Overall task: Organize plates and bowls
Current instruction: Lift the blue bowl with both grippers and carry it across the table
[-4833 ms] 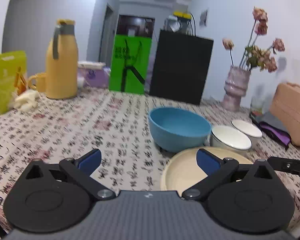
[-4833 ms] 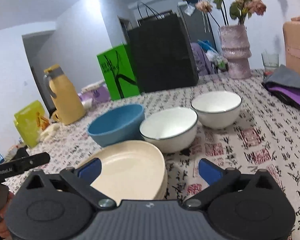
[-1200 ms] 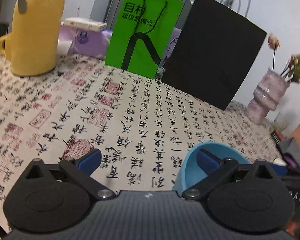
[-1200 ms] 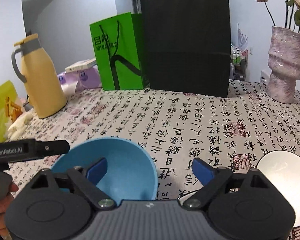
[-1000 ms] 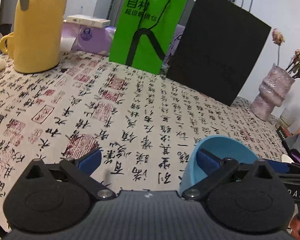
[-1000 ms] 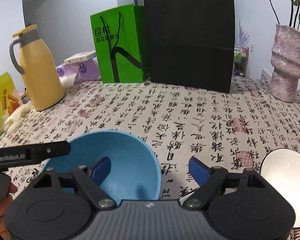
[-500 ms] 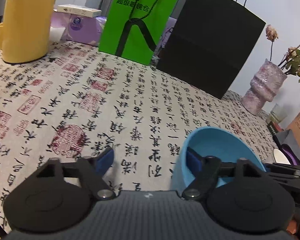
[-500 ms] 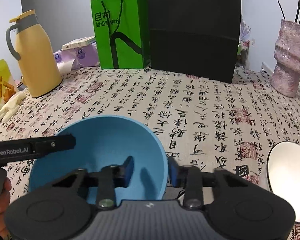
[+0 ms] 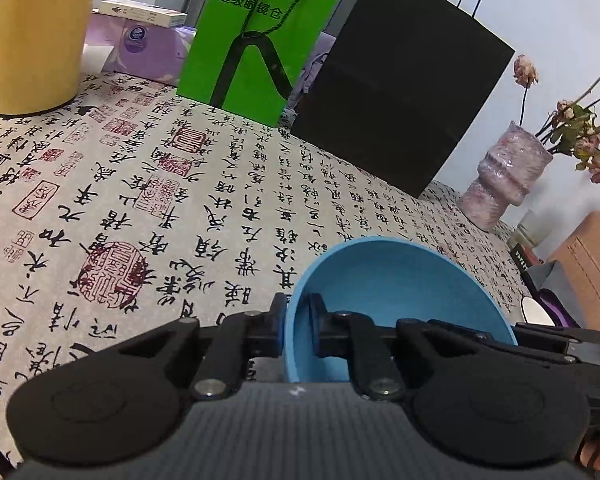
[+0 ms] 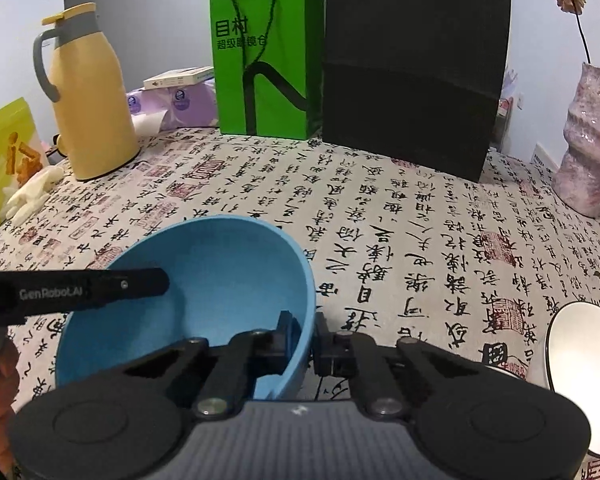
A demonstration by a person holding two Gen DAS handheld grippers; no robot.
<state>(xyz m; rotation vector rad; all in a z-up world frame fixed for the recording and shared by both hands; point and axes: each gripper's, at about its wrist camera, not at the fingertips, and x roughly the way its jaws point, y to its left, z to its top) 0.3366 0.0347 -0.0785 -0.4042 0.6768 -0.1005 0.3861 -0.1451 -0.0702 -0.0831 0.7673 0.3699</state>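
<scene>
A blue bowl (image 9: 396, 280) (image 10: 204, 276) stands on the calligraphy-print tablecloth (image 9: 148, 200), close in front of both cameras. My left gripper (image 9: 297, 328) is shut on the bowl's left rim, one pad outside the wall and one inside. My right gripper (image 10: 305, 340) is shut on the bowl's right rim in the same way. The left tool's black body crosses the right wrist view at the left. A white bowl (image 10: 580, 364) stands to the right of the blue one; only a sliver of the white bowl (image 9: 536, 312) shows in the left wrist view.
At the back stand a green paper bag (image 10: 266, 60), a black paper bag (image 10: 416, 68) and a yellow jug (image 10: 90, 96). A pink vase (image 10: 588, 136) with dried flowers stands back right. A purple tissue pack (image 9: 140, 48) and a brown box (image 9: 592, 256) lie at the sides.
Both grippers went from wide open astride the blue bowl's rims to shut on them. The hands barely moved and the bowl stayed where it was.
</scene>
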